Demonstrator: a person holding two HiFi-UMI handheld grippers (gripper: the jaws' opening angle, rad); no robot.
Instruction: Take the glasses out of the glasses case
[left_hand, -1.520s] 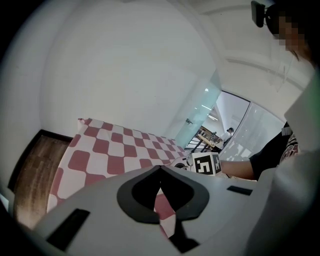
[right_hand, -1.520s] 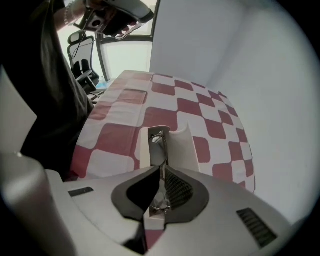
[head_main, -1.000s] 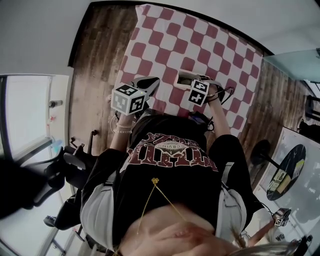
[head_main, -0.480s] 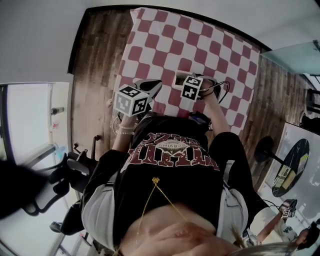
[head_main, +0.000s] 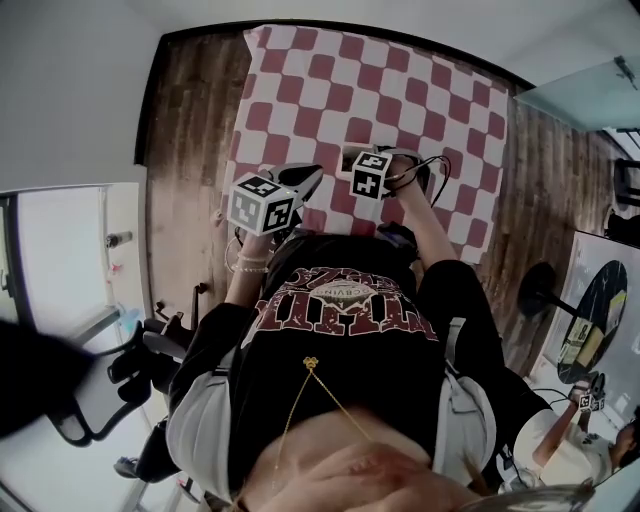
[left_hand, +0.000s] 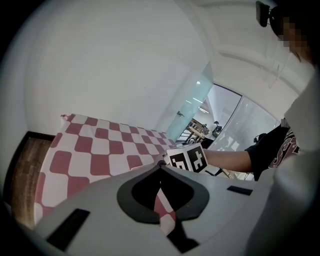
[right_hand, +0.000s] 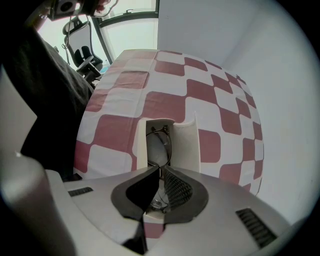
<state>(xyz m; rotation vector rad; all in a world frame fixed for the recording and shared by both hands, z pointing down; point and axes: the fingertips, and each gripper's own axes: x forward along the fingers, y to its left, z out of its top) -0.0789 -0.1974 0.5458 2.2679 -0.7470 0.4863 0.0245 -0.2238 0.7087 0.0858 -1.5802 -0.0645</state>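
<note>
Cloth (head_main: 300, 90) in red and white checks covers the middle of the wooden surface (head_main: 190, 130) in the head view, with a seated person's torso below it. The left gripper (head_main: 314, 174) hangs over the cloth's near edge. The right gripper (head_main: 358, 168) is just beside it and points toward it, over a pale bit of the glasses case (head_main: 347, 154), which is mostly hidden.

In the left gripper view, the left gripper (left_hand: 161, 166) is clenched with its tips touching and nothing between them. Only the cloth (left_hand: 90, 150) shows through the slit. Just past the tips are the marker cube (left_hand: 187, 159) of the other gripper and the person's forearm (left_hand: 227, 159).

In the right gripper view, the white glasses case (right_hand: 184, 142) lies open on the cloth (right_hand: 120, 135), lid raised on the far right side. The glasses (right_hand: 159, 142) lie inside it, lengthwise, in a thin dark wire frame. The right gripper (right_hand: 160, 170) is clenched on their middle, between the lenses. One lens shows beyond the tips and the other through the slit behind them.
</note>
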